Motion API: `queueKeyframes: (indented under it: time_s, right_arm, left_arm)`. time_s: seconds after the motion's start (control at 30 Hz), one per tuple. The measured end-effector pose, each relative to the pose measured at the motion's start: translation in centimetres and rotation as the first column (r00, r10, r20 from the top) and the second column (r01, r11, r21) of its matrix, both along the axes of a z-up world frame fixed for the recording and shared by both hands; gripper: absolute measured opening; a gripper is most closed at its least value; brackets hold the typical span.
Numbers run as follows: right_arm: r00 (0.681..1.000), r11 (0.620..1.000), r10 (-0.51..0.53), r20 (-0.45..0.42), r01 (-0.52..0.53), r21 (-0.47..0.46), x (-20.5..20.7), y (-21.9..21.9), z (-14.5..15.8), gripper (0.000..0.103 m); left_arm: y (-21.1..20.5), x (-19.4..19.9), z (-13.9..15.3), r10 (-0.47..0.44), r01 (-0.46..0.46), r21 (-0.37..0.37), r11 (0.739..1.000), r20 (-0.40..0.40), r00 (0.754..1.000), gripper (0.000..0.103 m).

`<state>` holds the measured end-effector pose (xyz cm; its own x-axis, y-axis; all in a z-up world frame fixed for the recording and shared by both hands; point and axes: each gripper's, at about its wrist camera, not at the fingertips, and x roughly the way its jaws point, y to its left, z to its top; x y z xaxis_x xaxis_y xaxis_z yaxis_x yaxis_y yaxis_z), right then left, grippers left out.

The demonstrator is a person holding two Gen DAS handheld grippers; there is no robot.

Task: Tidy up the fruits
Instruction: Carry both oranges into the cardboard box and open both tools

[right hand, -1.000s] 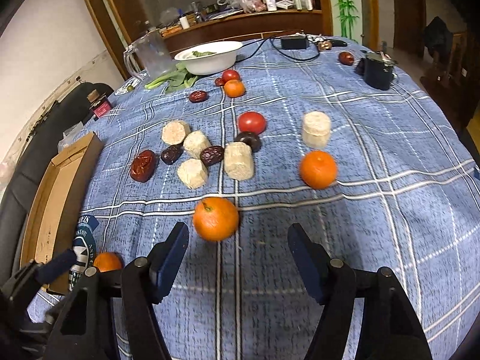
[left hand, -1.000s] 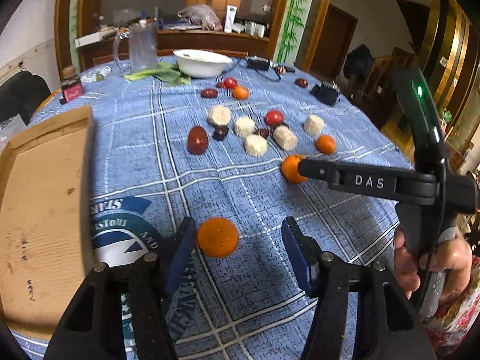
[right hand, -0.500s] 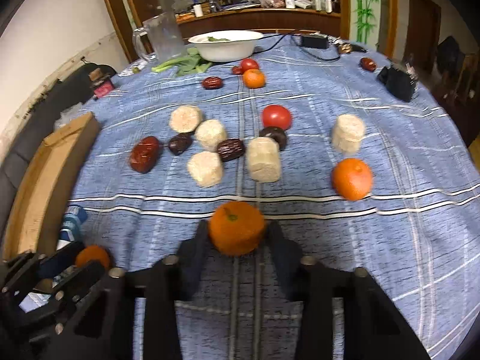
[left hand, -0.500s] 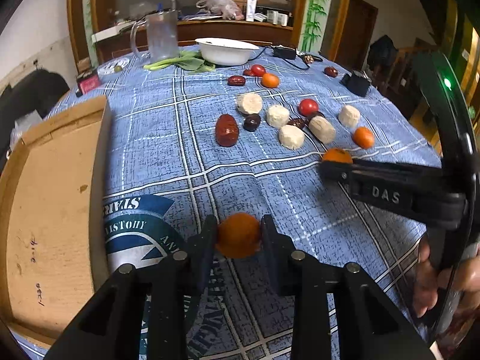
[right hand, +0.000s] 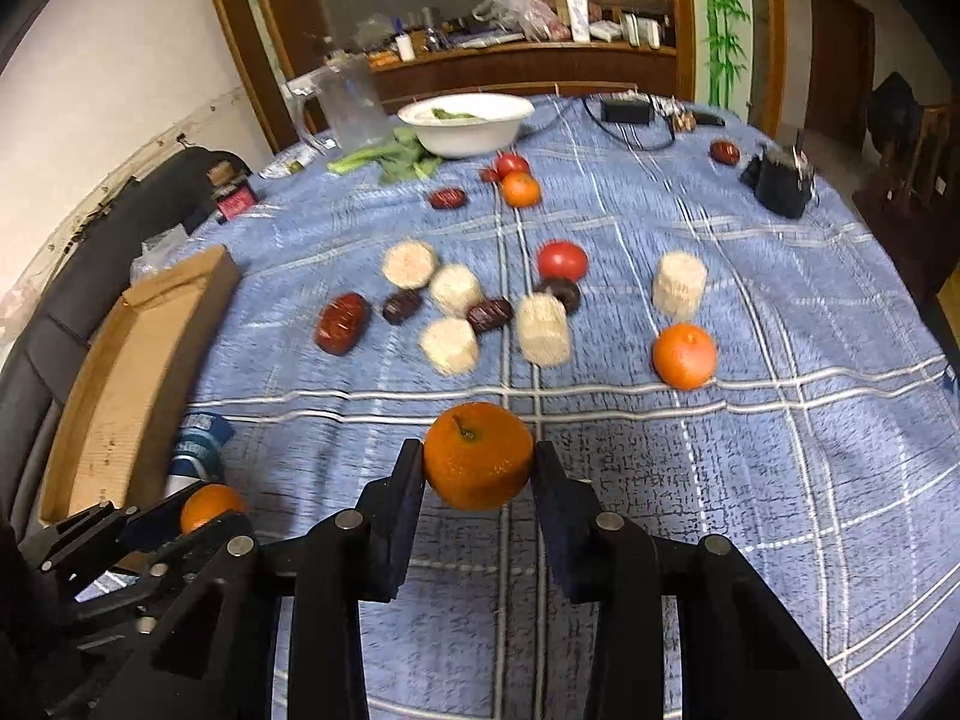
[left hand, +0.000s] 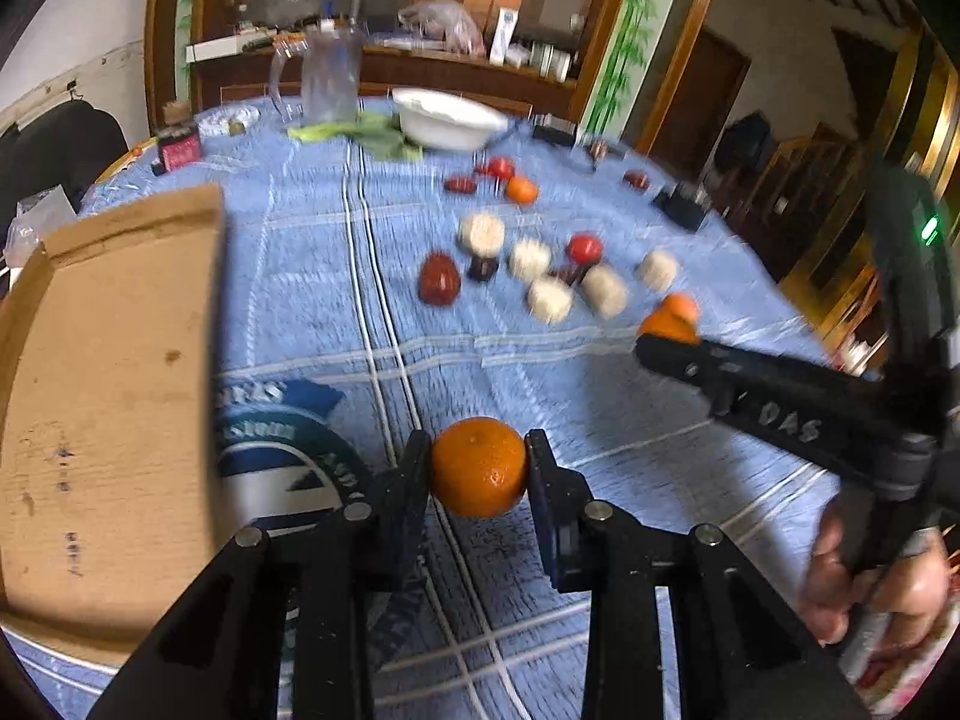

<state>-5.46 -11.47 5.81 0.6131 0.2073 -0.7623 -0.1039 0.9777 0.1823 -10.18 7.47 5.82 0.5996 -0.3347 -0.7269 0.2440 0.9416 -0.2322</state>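
On the blue checked tablecloth (right hand: 750, 480), near the front edge: both grippers loaded. Left gripper (left hand: 478, 468) pinches a mandarin (left hand: 478, 467), pads pressed on its two sides. Right gripper (right hand: 477, 462) pinches a second mandarin with a stem (right hand: 478, 456) the same way. Both fruits appear just clear of the cloth; background is motion-blurred.

Cardboard tray (left hand: 108, 360) lies flat at the left of the table, just beside the left gripper, nothing visible in it. My guess: it is the drop-off place.

Left on the table: one loose mandarin (right hand: 684, 355), a smaller one (right hand: 520, 189) near the white bowl (right hand: 465, 123), a tomato (right hand: 561, 260), dark red dates, pale cut cylinders.

Step in hand, as judged: carry both mandarins to the tray.

Notes for doing it well:
- Keep squeeze steady; round peel can roll out of flat pads.
- Lift enough to clear the raised tray wall before crossing.
- Left side goes first, being nearest; right follows so the tools do not collide.
- Lower close to the tray floor, then release, so fruit does not roll.
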Motion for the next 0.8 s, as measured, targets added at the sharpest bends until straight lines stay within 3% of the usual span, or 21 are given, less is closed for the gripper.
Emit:
queueKeyframes:
  time_s: [0.17,0.33,0.57,0.8]
  right_arm:
    - [0.996,0.996,0.076,0.055,-0.078,0.034,-0.1,2.8,3.4,0.039]
    - [0.976,0.976,0.204,0.073,-0.208,0.055,0.8,8.1,5.8,0.039]
    - [0.941,0.941,0.336,0.032,-0.337,0.029,5.2,17.3,5.7,0.039]
    - [0.919,0.919,0.392,-0.031,-0.393,-0.028,11.2,25.1,1.6,0.04]
  left_arm:
    - [5.1,-1.1,5.2,0.049,-0.045,-0.05,0.998,0.073,0.996,0.03]
    - [10.8,0.2,7.8,0.16,-0.167,0.053,0.984,0.129,0.979,0.03]
    - [18.2,7.5,5.5,0.287,-0.29,0.154,0.945,0.042,0.957,0.03]
    - [22.1,12.9,2.1,0.362,-0.348,0.187,0.919,-0.044,0.931,0.03]
